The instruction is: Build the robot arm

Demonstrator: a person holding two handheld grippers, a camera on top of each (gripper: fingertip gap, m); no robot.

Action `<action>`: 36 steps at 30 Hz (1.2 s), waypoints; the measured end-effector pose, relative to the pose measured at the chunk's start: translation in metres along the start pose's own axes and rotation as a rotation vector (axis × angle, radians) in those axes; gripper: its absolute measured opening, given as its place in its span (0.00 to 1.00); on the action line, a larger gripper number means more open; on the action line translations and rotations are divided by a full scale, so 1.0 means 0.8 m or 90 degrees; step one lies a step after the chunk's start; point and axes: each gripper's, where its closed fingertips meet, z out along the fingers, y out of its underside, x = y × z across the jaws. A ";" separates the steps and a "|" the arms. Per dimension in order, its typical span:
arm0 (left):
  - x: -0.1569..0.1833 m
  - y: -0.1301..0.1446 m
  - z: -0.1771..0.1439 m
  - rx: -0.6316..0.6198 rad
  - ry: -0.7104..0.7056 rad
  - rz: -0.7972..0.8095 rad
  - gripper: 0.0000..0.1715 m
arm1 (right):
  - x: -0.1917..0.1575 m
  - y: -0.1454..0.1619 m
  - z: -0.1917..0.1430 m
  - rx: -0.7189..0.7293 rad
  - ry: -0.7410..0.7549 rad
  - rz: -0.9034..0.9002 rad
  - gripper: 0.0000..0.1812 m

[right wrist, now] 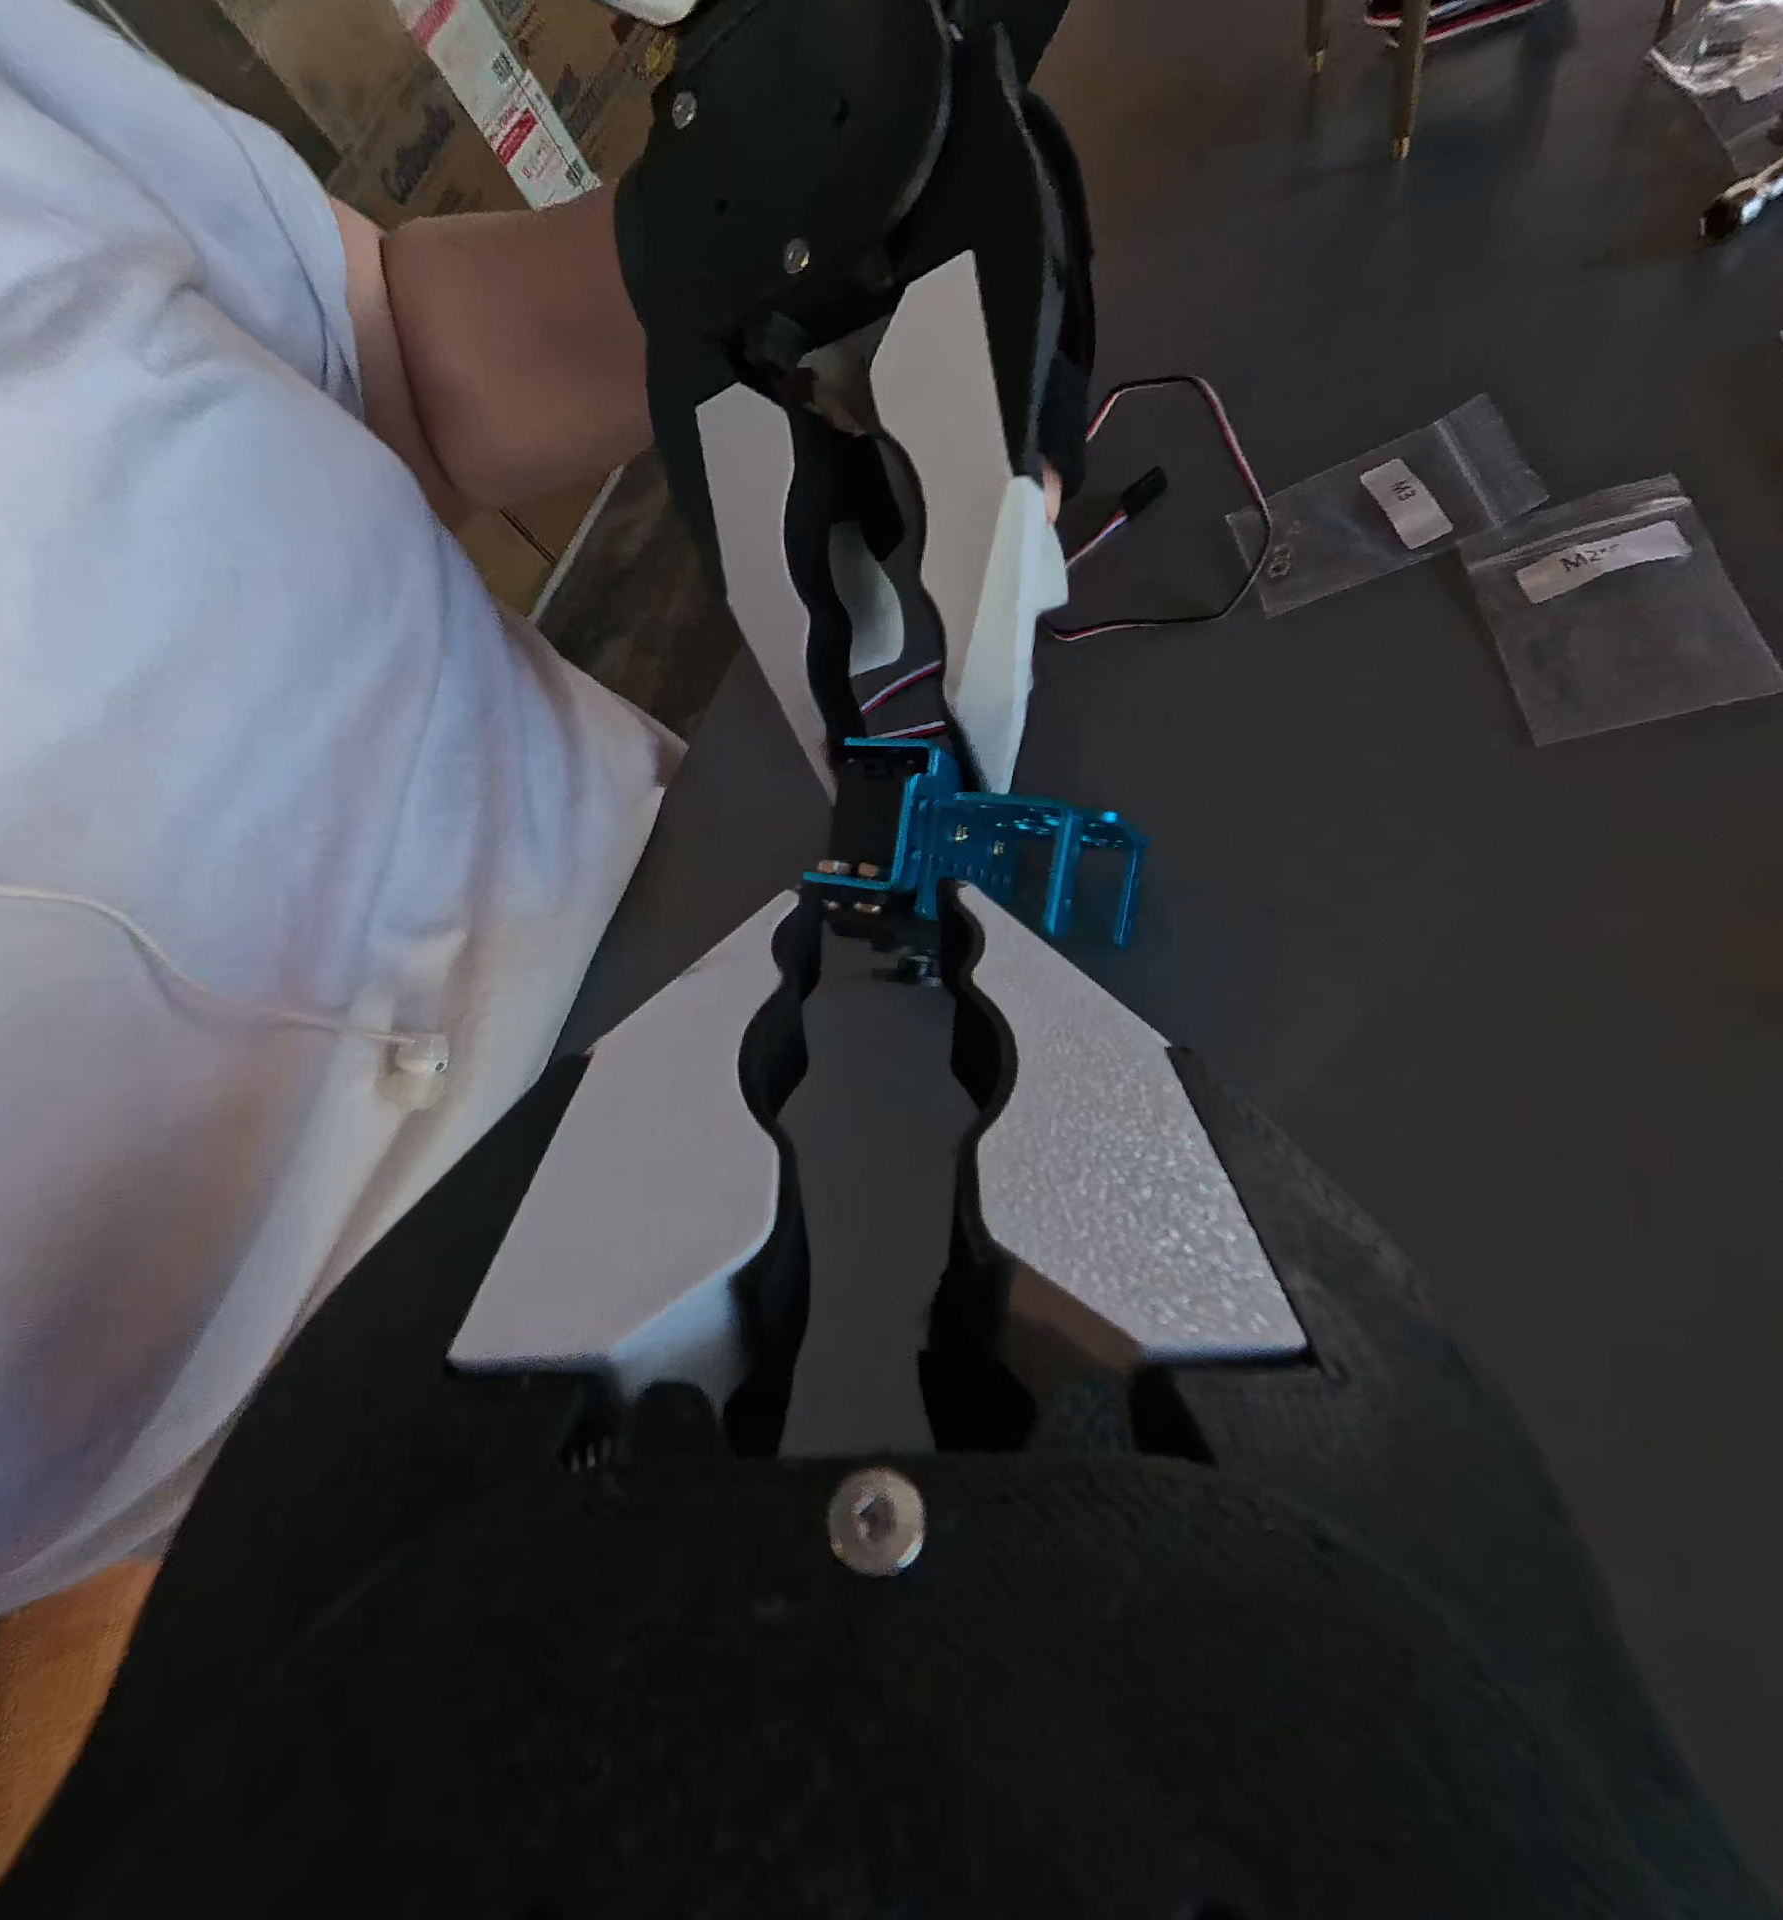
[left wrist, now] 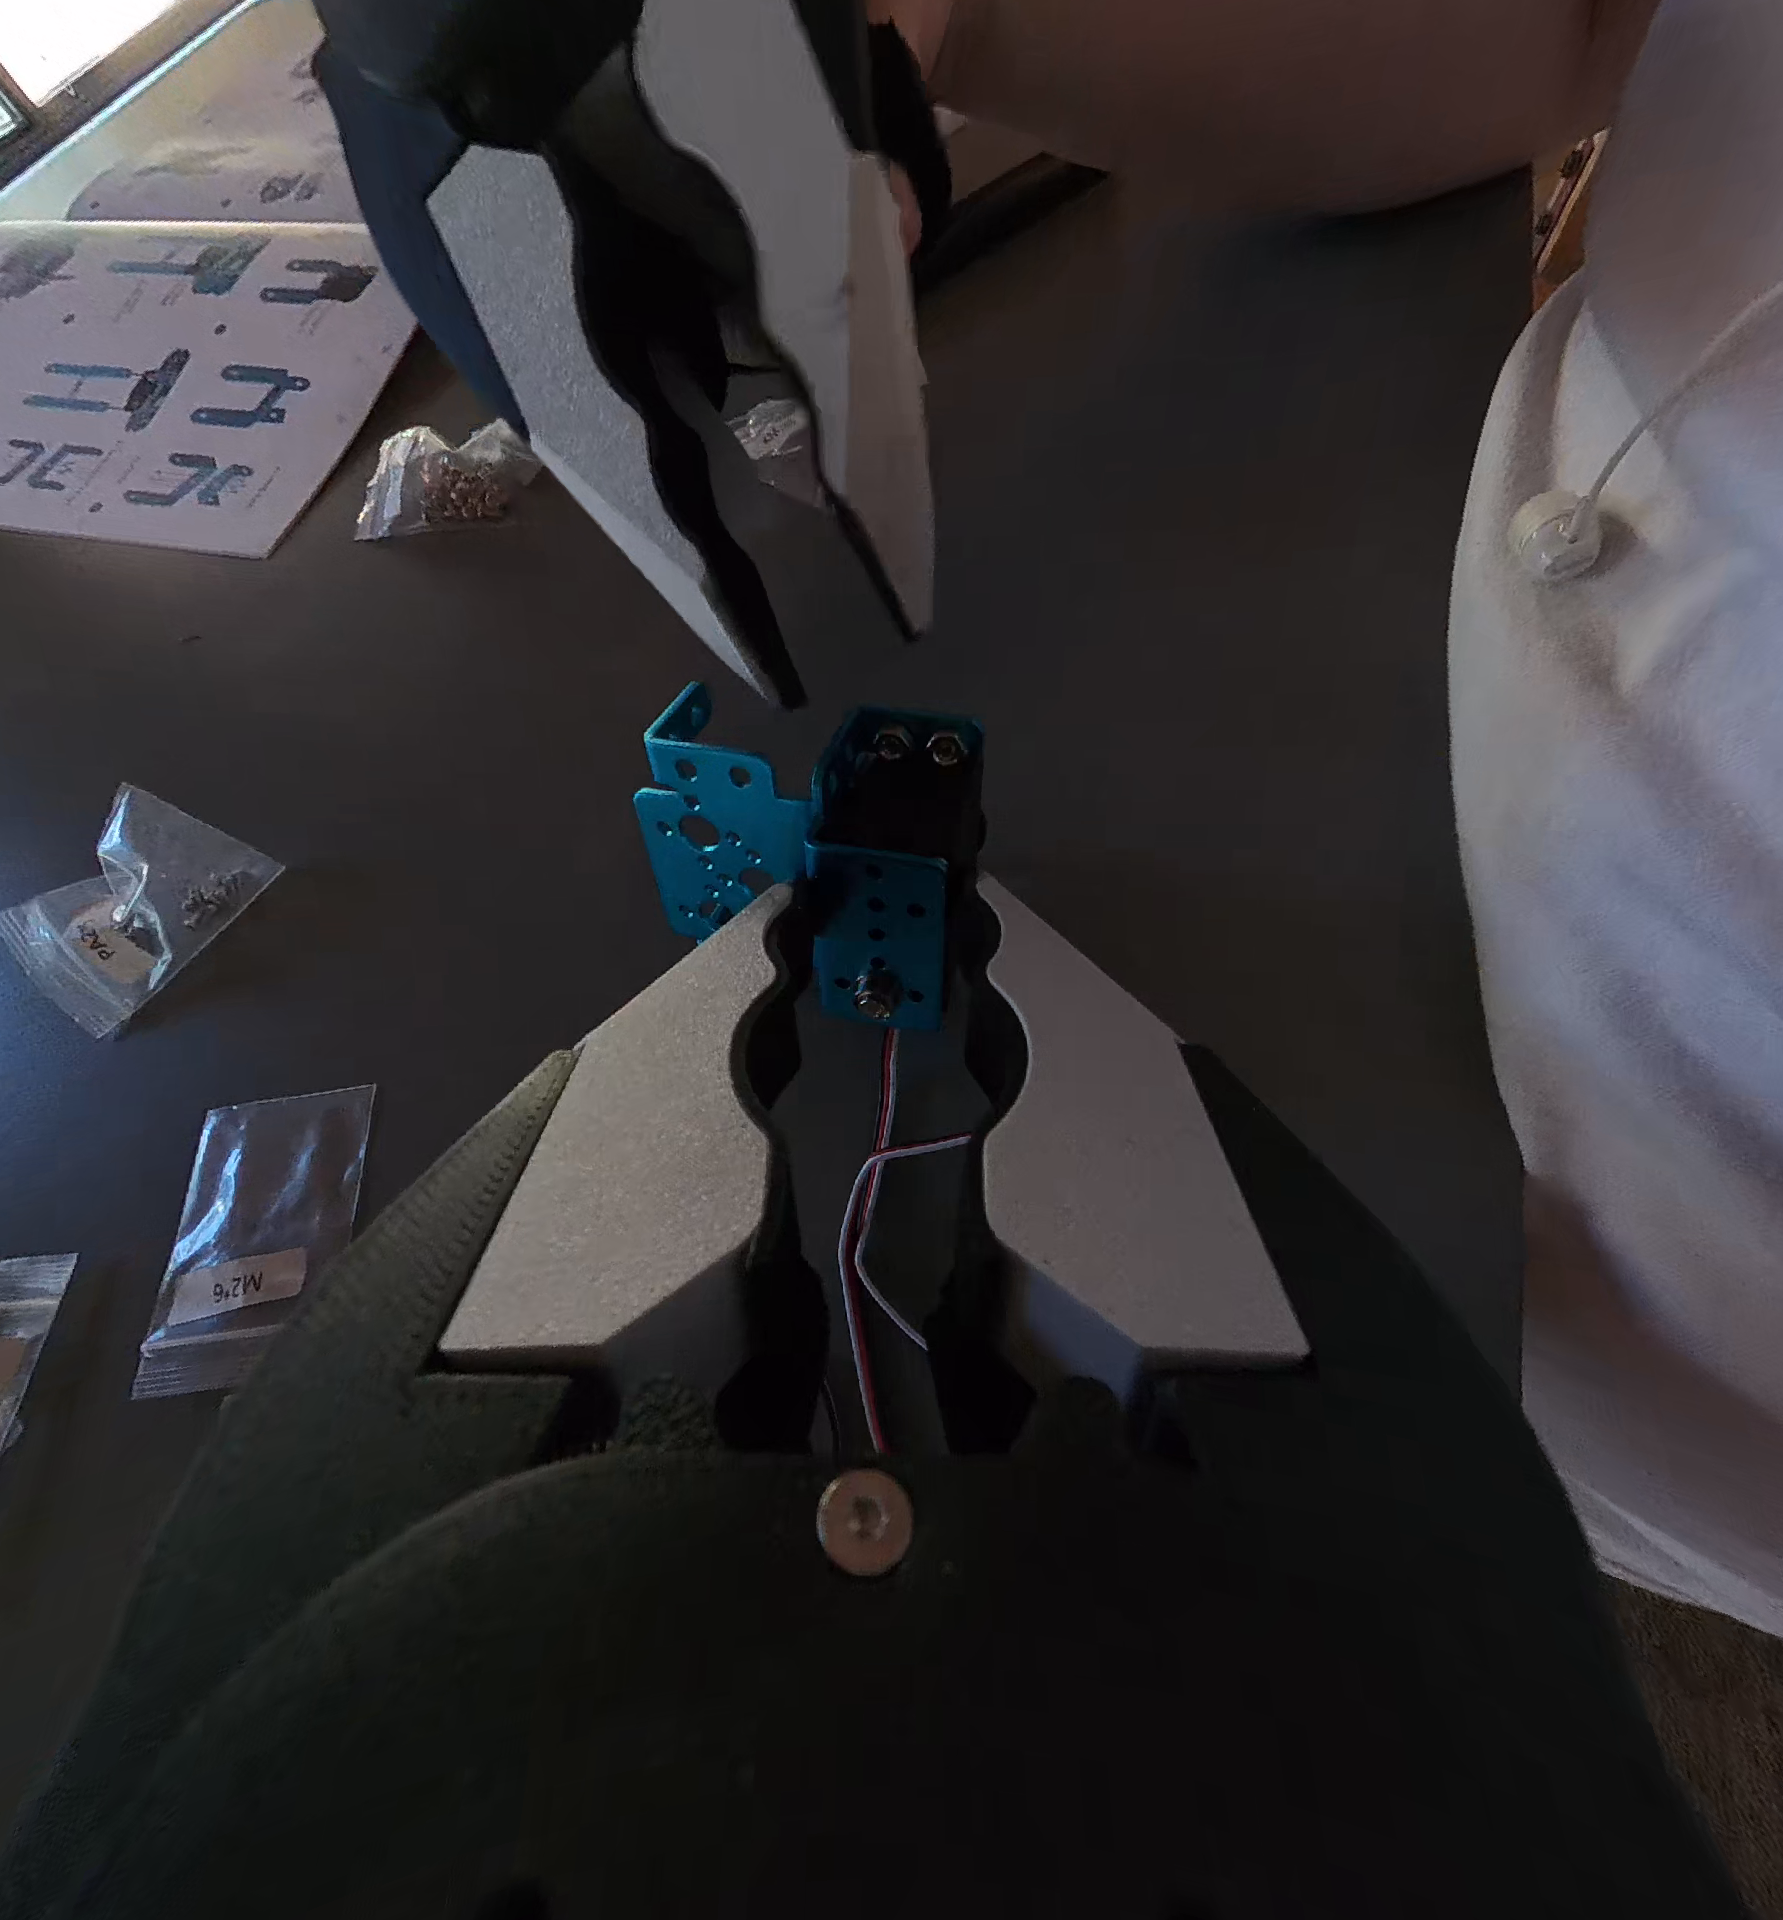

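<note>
My left gripper (left wrist: 879,899) is shut on a blue metal bracket assembly (left wrist: 721,842) with a black servo (left wrist: 913,800) mounted in it, and holds it above the dark table (left wrist: 1230,675). The servo's red, white and black wire (left wrist: 871,1195) trails back between my left fingers. My right gripper (left wrist: 854,665) comes in from the far side, its jaws a little apart and its tips just beyond the assembly. In the right wrist view my right gripper (right wrist: 879,902) is open with its tips at the servo (right wrist: 861,821) and the blue brackets (right wrist: 1012,842). The left gripper (right wrist: 913,774) grips from the opposite side.
Small plastic bags of hardware (left wrist: 139,904) (left wrist: 253,1236) (left wrist: 440,483) lie on the table to the left, beside a printed sheet (left wrist: 139,364). More bags (right wrist: 1614,613) and the wire's connector (right wrist: 1141,488) lie on the right. A person's white shirt (left wrist: 1645,831) is close by. Cardboard boxes (right wrist: 451,114) stand behind. Only a small space, under 4 cm, lies between the two pairs of fingers.
</note>
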 end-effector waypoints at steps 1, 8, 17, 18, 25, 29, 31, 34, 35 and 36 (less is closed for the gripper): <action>-0.001 0.000 0.000 -0.005 -0.002 -0.006 0.17 | -0.002 0.001 -0.001 0.006 0.013 -0.021 0.15; 0.000 -0.005 0.008 -0.084 -0.035 -0.016 0.17 | -0.020 -0.001 -0.013 0.106 0.193 -0.121 0.19; 0.002 -0.010 0.017 -0.140 -0.059 -0.020 0.16 | -0.019 0.011 -0.004 0.053 0.411 -0.244 0.19; 0.002 -0.010 0.017 -0.139 -0.059 -0.025 0.16 | -0.018 0.014 -0.002 0.042 0.409 -0.242 0.18; 0.001 -0.010 0.017 -0.132 -0.057 -0.039 0.16 | -0.017 0.020 0.004 0.023 0.405 -0.250 0.17; 0.000 -0.011 0.017 -0.133 -0.058 -0.040 0.16 | -0.023 0.019 0.005 0.031 0.393 -0.263 0.14; 0.000 -0.011 0.018 -0.134 -0.058 -0.041 0.16 | -0.021 0.016 0.001 0.039 0.403 -0.263 0.15; 0.000 -0.011 0.018 -0.132 -0.059 -0.041 0.16 | -0.017 0.015 -0.001 0.037 0.411 -0.263 0.17; 0.000 -0.012 0.019 -0.132 -0.059 -0.042 0.16 | -0.017 0.017 0.001 0.032 0.407 -0.262 0.17; 0.000 -0.012 0.019 -0.131 -0.059 -0.043 0.16 | -0.016 0.018 0.003 0.025 0.405 -0.261 0.18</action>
